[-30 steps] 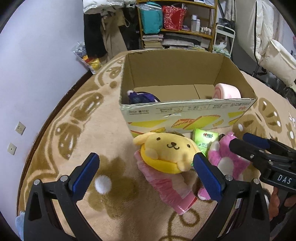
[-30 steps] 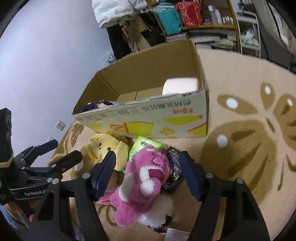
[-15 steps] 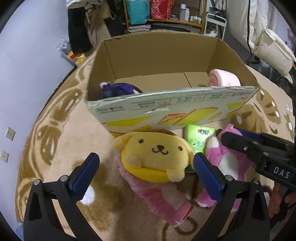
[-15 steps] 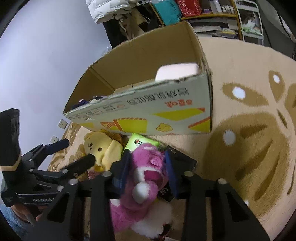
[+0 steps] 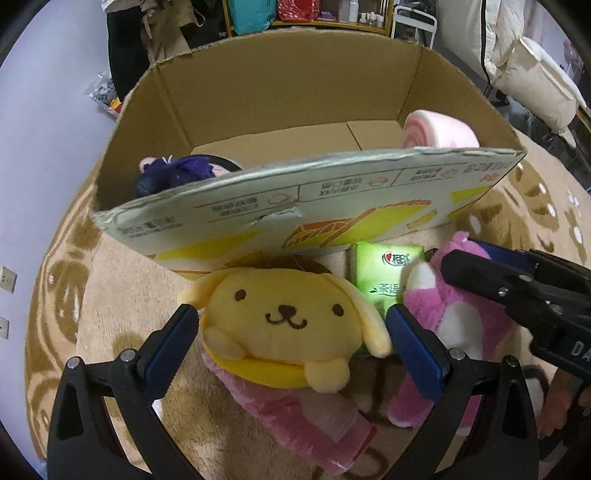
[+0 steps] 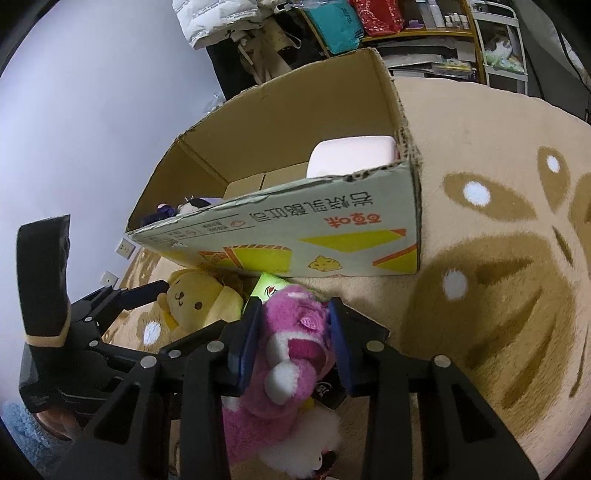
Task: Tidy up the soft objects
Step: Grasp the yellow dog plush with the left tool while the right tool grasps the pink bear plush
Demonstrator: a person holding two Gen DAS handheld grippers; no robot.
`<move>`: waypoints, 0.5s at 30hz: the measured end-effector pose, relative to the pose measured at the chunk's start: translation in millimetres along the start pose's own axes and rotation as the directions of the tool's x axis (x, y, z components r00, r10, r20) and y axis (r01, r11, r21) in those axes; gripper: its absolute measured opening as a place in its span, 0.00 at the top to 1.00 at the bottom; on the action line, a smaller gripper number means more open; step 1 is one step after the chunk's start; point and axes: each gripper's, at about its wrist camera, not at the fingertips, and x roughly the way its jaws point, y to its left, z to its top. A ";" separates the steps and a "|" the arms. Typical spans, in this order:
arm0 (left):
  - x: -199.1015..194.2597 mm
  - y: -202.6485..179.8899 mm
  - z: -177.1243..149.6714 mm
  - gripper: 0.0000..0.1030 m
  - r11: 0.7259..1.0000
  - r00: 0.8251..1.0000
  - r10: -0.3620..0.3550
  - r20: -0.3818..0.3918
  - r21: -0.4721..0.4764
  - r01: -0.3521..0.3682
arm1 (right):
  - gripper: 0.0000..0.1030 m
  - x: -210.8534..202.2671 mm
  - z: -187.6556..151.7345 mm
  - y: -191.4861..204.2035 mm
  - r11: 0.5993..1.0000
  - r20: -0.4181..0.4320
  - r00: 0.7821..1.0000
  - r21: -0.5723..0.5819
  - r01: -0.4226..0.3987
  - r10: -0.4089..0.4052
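A yellow dog plush (image 5: 284, 325) lies on the carpet in front of an open cardboard box (image 5: 295, 206). My left gripper (image 5: 291, 347) is open, its blue pads on either side of the plush. My right gripper (image 6: 291, 339) is shut on a pink bear plush (image 6: 295, 347), which also shows in the left wrist view (image 5: 450, 332). The yellow plush also shows in the right wrist view (image 6: 199, 302). Inside the box lie a dark purple plush (image 5: 177, 173) and a pink-and-white roll cushion (image 5: 439, 129).
A green tissue pack (image 5: 384, 273) lies between the two plushes. A pink plastic pack (image 5: 303, 410) lies under the yellow plush. A dark packet (image 6: 328, 391) lies under the pink bear. Beige patterned carpet (image 6: 498, 258) spreads to the right. Shelves (image 5: 314, 14) and clothes stand behind the box.
My left gripper has moved forward until its pads flank the yellow plush. My right gripper has closed on the pink bear.
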 end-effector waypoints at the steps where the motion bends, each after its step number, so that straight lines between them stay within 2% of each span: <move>1: 2.5 -0.1 0.3 0.02 1.000 1.000 0.000 -0.005 0.001 0.000 | 0.63 1.0 0.3 -0.8 1.000 -0.001 1.000 0.001 -0.001 0.001; 7: 12.9 -0.6 0.7 0.03 1.000 1.000 0.003 -0.019 0.006 -0.003 | 0.63 4.2 1.7 1.6 1.000 -0.014 1.000 -0.025 0.007 -0.007; 15: 14.4 1.7 -2.3 0.17 1.000 1.000 0.007 -0.010 -0.016 -0.007 | 0.64 0.8 3.1 10.6 0.998 0.020 0.999 -0.056 0.040 -0.039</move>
